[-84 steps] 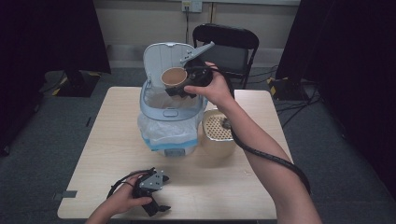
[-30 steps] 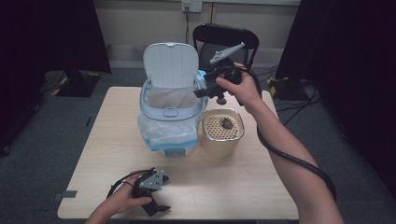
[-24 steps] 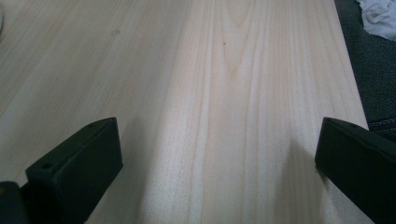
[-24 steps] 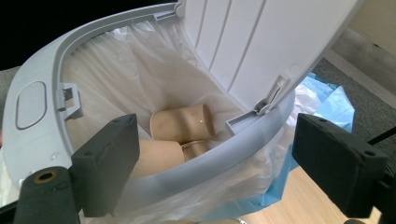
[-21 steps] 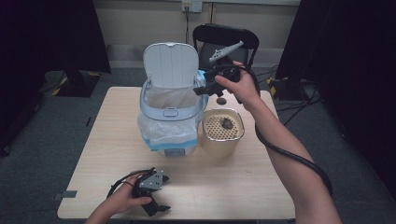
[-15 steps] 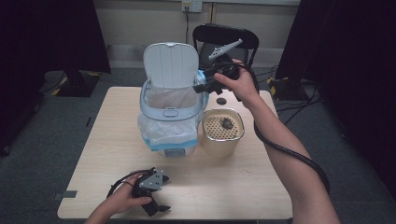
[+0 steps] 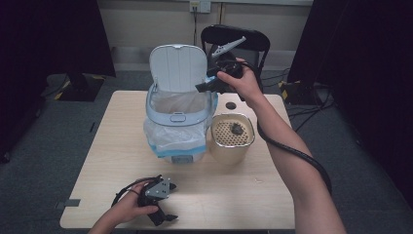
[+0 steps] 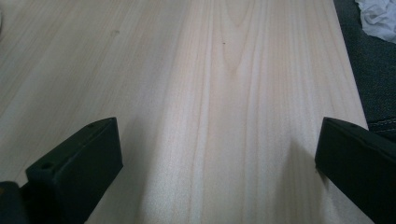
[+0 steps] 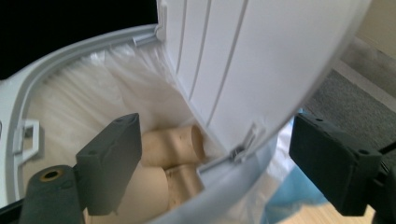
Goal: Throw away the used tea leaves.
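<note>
A light-blue bin [image 7: 178, 117] with a white liner stands mid-table, its lid [image 7: 178, 66] raised upright. My right gripper [image 7: 200, 87] hovers at the lid's right edge, above the bin's back right corner, jaws pointing left and down. In the right gripper view the right gripper [image 9: 215, 135] is open with nothing between the jaws, which have just closed a little. Below it, brown paper cups [image 9: 173, 147] lie in the liner [image 9: 93, 93], beside the lid [image 9: 261, 60]. My left gripper [image 7: 163, 217] rests open on the table's front edge; the left gripper [image 8: 217, 140] frames bare wood.
A beige container [image 7: 233, 146] with a perforated top carrying a small dark lump [image 7: 237, 129] stands right of the bin. A small dark disc [image 7: 230, 105] lies behind it. A black chair [image 7: 234, 36] stands beyond the table. Bare wood lies between the bin and the left gripper.
Earlier my right gripper held a brown cup over the bin; a second ago it was empty. Since then it has shifted left toward the lid. The left gripper has not moved.
</note>
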Tool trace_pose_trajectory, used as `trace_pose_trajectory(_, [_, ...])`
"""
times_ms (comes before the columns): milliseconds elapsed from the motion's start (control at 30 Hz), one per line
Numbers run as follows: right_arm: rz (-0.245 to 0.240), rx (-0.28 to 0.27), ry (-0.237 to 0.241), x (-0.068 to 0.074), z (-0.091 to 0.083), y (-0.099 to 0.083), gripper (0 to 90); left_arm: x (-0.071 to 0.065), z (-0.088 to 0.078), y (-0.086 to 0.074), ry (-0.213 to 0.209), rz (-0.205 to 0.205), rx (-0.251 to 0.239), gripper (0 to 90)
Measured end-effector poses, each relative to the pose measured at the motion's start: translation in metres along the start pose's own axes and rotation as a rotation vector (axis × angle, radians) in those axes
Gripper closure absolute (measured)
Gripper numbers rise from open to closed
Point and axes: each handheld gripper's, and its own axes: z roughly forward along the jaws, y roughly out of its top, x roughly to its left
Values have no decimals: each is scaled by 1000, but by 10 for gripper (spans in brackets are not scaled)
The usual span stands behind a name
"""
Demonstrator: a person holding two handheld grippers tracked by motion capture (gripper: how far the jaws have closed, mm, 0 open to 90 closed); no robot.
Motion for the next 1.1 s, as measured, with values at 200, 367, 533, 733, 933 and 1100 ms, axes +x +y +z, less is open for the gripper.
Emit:
trace_pose_trajectory(200, [6, -25, 22, 0, 5, 6, 186, 0, 0, 0, 0, 1, 0, 0])
trace_pose_trajectory(367, [13, -32, 37, 2, 9, 8, 159, 0, 0, 0, 0, 1, -1, 0])
trace_pose_trajectory(533, [22, -48, 44, 2, 7, 10, 169, 0, 0, 0, 0, 0, -1, 0])
trace_pose_trajectory(733, [6, -41, 60, 3, 4, 11, 175, 0, 0, 0, 0, 0, -1, 0])
trace_pose_trajectory(933, [-19, -31, 53, 8, 2, 12, 172, 0, 0, 0, 0, -1, -2, 0])
trace_pose_trajectory(1100, [-33, -32, 50, 11, 2, 12, 168, 0, 0, 0, 0, 0, -1, 0])
